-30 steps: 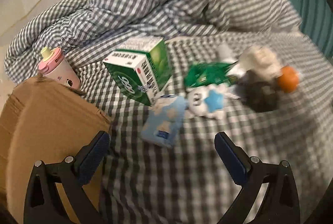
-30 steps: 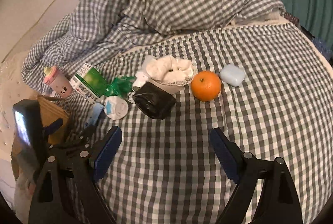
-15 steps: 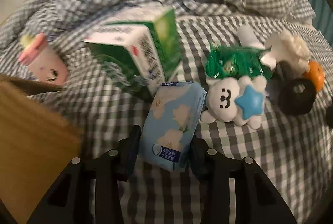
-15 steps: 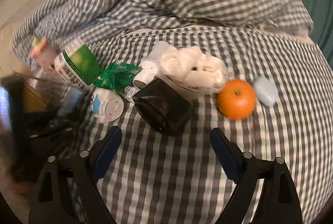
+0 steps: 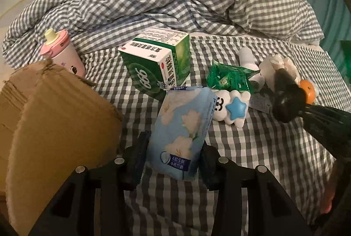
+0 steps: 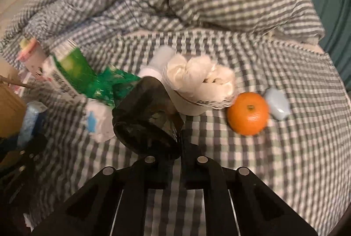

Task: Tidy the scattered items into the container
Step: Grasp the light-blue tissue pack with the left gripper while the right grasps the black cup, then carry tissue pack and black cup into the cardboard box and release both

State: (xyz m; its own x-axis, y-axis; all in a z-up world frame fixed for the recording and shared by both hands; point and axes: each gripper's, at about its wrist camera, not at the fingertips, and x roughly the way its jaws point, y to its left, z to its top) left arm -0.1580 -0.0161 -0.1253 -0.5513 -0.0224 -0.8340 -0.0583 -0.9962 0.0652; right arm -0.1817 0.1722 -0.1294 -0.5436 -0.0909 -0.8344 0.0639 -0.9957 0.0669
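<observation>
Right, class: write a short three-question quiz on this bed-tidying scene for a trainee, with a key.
1. True or false: the left gripper is shut on the blue tissue pack.
2. What does the right gripper grip?
A. the orange
B. the black roll
C. the green box
3. Fill in: the cardboard box lies to the ____ of the tissue pack in the left wrist view.

Key: 1 true; 2 B, the fingers have closed on its rim; 3 left.
</observation>
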